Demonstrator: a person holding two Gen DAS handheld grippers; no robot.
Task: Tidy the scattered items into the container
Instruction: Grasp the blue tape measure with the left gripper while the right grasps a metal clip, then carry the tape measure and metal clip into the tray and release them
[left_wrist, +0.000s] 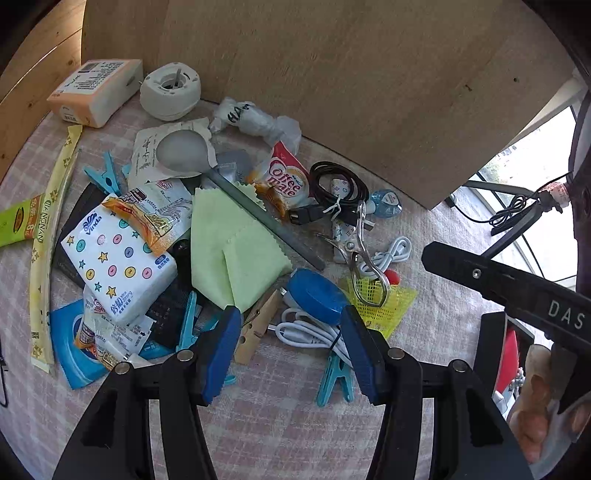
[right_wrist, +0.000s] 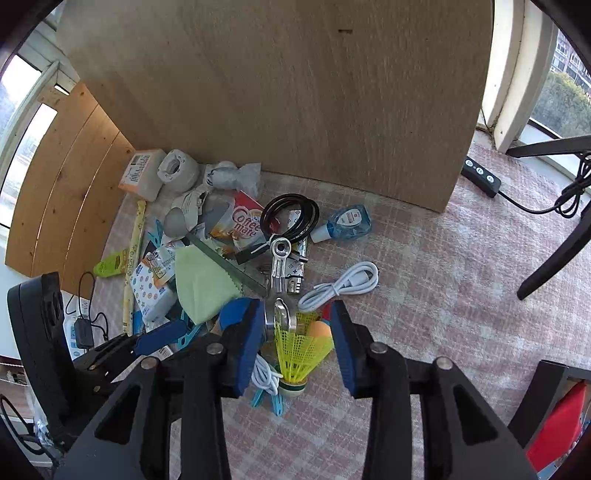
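A heap of small items lies on the pink checked cloth (left_wrist: 280, 417). In the left wrist view my left gripper (left_wrist: 290, 326) is open, its blue pads either side of a blue oval case (left_wrist: 317, 297) and a white cable (left_wrist: 306, 332). A wooden peg (left_wrist: 258, 326), green cloth (left_wrist: 232, 251) and Vinda tissue pack (left_wrist: 118, 262) lie near it. In the right wrist view my right gripper (right_wrist: 295, 321) is open above a yellow shuttlecock (right_wrist: 295, 350) and a metal clip (right_wrist: 279, 288). No container can be picked out.
A wooden panel (right_wrist: 277, 92) stands behind the heap. A Coffee-mate sachet (right_wrist: 245, 221), black coiled cable (right_wrist: 290, 218), blue bottle (right_wrist: 349, 221) and second white cable (right_wrist: 343, 284) lie nearby. A black remote (right_wrist: 480, 175) and a chair leg (right_wrist: 554, 254) are at the right.
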